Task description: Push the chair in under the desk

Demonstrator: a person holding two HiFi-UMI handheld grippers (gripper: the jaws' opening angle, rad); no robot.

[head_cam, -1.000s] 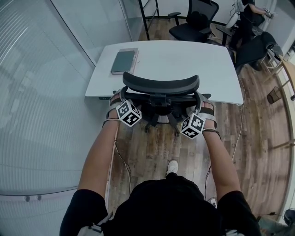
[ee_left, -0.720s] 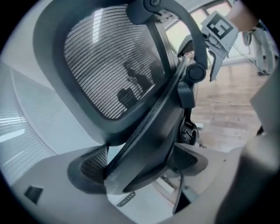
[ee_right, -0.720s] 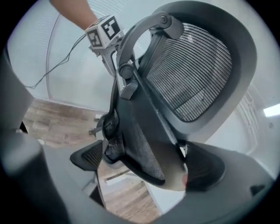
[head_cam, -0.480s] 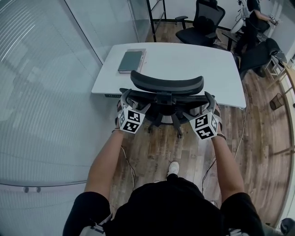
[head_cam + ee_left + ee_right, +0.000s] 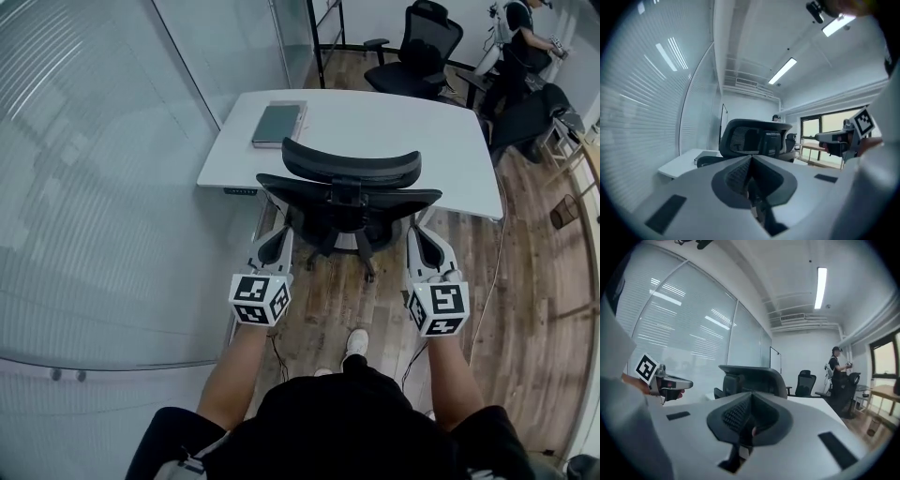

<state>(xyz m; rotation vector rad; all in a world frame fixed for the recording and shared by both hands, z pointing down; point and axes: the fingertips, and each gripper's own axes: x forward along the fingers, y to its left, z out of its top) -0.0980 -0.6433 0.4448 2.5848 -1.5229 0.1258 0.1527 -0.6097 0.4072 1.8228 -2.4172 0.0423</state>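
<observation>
A black office chair (image 5: 349, 194) stands at the near edge of the white desk (image 5: 394, 127), its backrest toward me and its seat reaching under the top. My left gripper (image 5: 283, 232) hangs just short of the backrest's left end, touching nothing. My right gripper (image 5: 416, 231) hangs the same way at the right end. On both, the jaws are closing; they meet in a line with nothing between them. The left gripper view shows the chair (image 5: 757, 139) ahead of the left gripper (image 5: 751, 161). The right gripper view shows the chair (image 5: 751, 378) beyond the right gripper (image 5: 751, 403).
A grey-green notebook (image 5: 278, 125) lies on the desk's far left corner. A frosted glass wall (image 5: 103, 187) runs along the left. Other black chairs (image 5: 417, 54) and a standing person (image 5: 517, 37) are beyond the desk. Cables trail over the wooden floor (image 5: 323, 300).
Both grippers have let go of the chair back's ends and drawn back toward me. Their jaws have gone from open to shut.
</observation>
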